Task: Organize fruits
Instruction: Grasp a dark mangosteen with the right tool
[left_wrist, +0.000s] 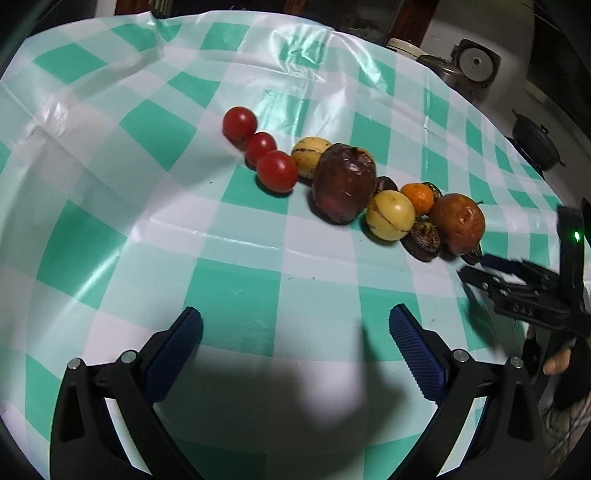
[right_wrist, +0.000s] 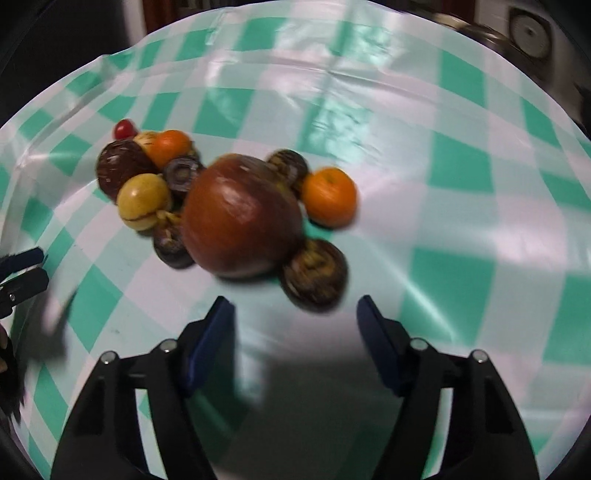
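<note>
A glossy green-checked cloth (right_wrist: 461, 192) covers the bench; round, smooth fruits (right_wrist: 240, 221) cluster just beyond both grippers' parted, empty, ribbed fingers (right_wrist: 210, 347).

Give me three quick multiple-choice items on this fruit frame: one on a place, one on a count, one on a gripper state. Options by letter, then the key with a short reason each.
1. Where do the red tomatoes lie in the left wrist view?
A. At the left end of the fruit row
B. Between the two oranges
C. Off the tablecloth

2. How many red tomatoes show in the left wrist view?
A. One
B. Three
C. Five

3. What is the state of the left gripper?
A. Shut on a yellow fruit
B. Shut on nothing
C. Open, nothing between its fingers

Key:
1 A: they sit left of the large dark red fruit, on the checked tablecloth.
2 B: three red rounds lie in a line.
3 C: only bare cloth shows between its blue pads.
</note>
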